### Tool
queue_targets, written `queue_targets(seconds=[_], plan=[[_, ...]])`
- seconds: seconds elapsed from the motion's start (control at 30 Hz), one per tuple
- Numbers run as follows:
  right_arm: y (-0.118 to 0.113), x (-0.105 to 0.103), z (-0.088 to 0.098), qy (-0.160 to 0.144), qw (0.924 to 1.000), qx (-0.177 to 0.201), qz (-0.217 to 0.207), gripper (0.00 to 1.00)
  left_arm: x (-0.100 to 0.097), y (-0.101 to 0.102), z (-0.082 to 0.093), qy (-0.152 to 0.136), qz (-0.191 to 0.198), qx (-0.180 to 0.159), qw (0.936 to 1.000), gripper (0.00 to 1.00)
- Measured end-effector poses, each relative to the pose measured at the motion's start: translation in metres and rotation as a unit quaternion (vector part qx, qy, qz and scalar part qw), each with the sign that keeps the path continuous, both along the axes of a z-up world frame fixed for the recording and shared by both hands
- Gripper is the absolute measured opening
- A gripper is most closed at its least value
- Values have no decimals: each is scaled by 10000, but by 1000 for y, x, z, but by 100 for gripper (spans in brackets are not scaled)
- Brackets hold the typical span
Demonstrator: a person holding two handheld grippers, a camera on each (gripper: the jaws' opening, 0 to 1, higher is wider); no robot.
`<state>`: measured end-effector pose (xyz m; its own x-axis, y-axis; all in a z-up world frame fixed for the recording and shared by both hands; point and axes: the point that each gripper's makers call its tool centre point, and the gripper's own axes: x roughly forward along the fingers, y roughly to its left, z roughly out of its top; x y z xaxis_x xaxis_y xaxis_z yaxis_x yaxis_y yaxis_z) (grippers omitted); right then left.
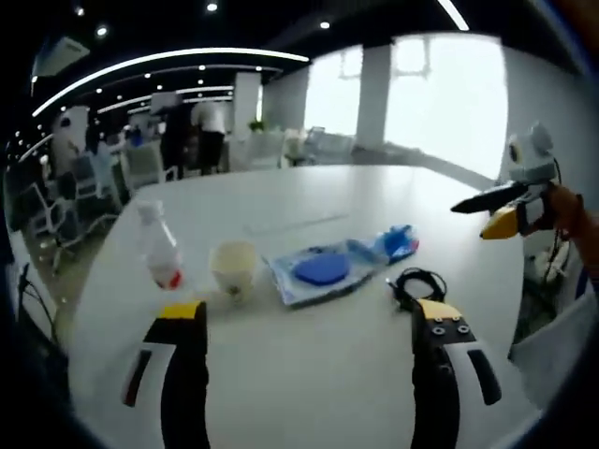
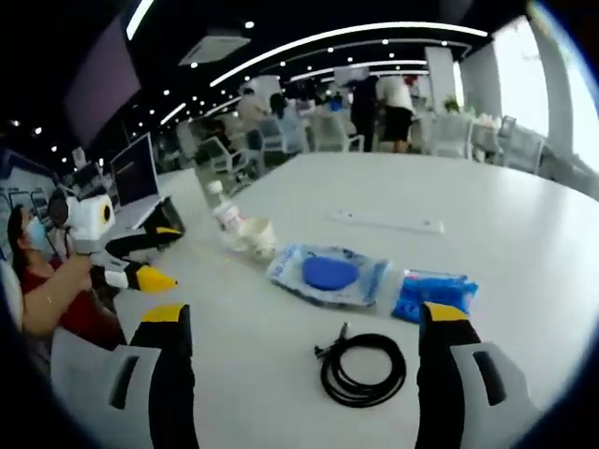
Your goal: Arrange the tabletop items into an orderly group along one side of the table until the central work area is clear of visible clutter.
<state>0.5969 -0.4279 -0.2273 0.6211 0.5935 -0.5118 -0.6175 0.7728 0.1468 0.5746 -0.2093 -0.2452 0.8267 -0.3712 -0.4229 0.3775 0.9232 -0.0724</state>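
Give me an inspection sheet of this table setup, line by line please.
Surface: white table, mostly bare.
Job's things: plastic bottle lying beside paper cup; clear packet with blue disc; blue packet.
Clutter: nothing seen beyond those.
Grippers: left gripper open, above the table; right gripper open, nothing held.
Cables: black coiled cable loose on the table.
Surroundings: open office, chairs, people standing in the background, laptop.
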Motion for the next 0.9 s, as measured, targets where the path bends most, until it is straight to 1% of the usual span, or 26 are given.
queue_targets(seconds=[0.07, 0.17, 0.2, 0.23, 0.3, 0.37, 0.47, 0.57, 0.67, 0.77, 0.83, 0.9], plan=[[-3, -10, 1, -34, 9999, -81, 81, 99, -7, 1, 5, -50, 10, -36, 10000, 93], [-4, -23, 3, -62, 9998, -125, 162, 99, -16, 2, 8, -88, -21, -26, 10000, 98], [-6, -26, 5, -118, 9997, -160, 145, 99, -19, 2, 9, -89, -18, -23, 10000, 100], [-7, -28, 5, -161, 9996, -204, 130, 99, -23, 3, 10, -81, -38, -21, 10000, 99], [-12, -34, 5, -136, 9994, -298, 109, 99, -30, 2, 14, -124, -45, -109, 9999, 99], [-13, -38, 8, -180, 9995, -237, 103, 99, -35, 1, 15, -84, -53, -117, 9999, 99], [-10, -50, 10, -126, 9996, -143, 185, 99, -42, 1, 18, -130, -82, -58, 9999, 99], [-11, -60, 7, -120, 9993, -250, 231, 99, -48, 5, 18, -179, -16, 37, 9998, 99], [-13, -67, 8, -166, 9994, -224, 220, 99, -51, 11, 17, -285, 55, 157, 9995, 99], [-12, -73, 7, -135, 9994, -198, 244, 99, -55, 14, 15, -244, 57, 119, 9996, 99], [-13, -79, 4, -143, 9992, -248, 262, 99, -59, 15, 15, -252, 69, 75, 9996, 99], [-15, -79, 2, -155, 9992, -278, 250, 99, -60, 16, 15, -248, 77, 49, 9997, 99]])
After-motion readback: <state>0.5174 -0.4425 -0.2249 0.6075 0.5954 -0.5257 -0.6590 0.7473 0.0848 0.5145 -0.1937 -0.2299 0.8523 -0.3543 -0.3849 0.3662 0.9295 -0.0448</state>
